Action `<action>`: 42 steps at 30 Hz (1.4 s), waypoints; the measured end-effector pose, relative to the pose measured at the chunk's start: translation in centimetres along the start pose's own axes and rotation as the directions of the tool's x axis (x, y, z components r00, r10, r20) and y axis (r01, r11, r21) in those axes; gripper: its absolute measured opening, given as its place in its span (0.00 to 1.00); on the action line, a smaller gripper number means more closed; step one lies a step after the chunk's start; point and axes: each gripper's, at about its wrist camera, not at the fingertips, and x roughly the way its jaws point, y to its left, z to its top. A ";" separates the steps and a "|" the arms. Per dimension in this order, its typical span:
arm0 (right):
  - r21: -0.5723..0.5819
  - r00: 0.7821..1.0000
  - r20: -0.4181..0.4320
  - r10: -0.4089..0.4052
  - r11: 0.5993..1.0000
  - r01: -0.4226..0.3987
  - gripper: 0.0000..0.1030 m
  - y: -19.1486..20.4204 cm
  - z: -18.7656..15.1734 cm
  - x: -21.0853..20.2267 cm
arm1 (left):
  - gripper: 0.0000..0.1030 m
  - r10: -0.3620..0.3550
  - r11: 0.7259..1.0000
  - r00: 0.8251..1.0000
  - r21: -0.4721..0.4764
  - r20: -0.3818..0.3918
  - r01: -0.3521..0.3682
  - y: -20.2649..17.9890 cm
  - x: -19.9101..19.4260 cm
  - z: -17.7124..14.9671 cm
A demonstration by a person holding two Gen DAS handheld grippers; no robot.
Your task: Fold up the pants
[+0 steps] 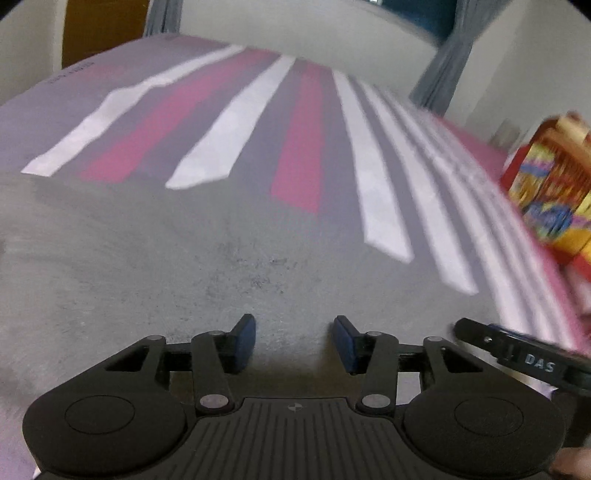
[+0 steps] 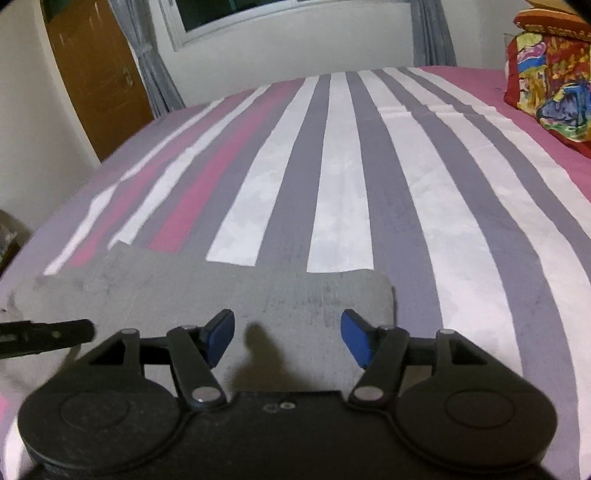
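ahead of me lies the striped pink, grey and white bedsheet [image 2: 332,177]. at two o'clock sits a red cushion with bright multicoloured print [image 2: 550,81]. at eleven o'clock, a brown wooden door [image 2: 96,77] beside grey curtains [image 2: 151,70].

Pants [image 2: 229,295] flat on bedsheet [image 2: 332,166], pillow [image 2: 546,81] far right, window [image 2: 236,14] behind

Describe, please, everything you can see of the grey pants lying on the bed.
The grey pants look like soft, mottled heather-grey fabric with a few darker smudges. They lie flat on the striped bedsheet, with a straight far edge and a rounded corner at the right in the right wrist view. No waistband, pockets or leg ends can be made out. The left gripper and right gripper hover open above the cloth, nothing between their pads; whether they touch it cannot be told.
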 end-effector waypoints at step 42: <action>-0.168 0.999 -0.049 -0.019 0.986 0.011 0.75 11.3 -5.5 -4.1 | 0.50 -0.086 0.993 0.996 -0.085 0.002 0.086 3.9 -8.2 -4.0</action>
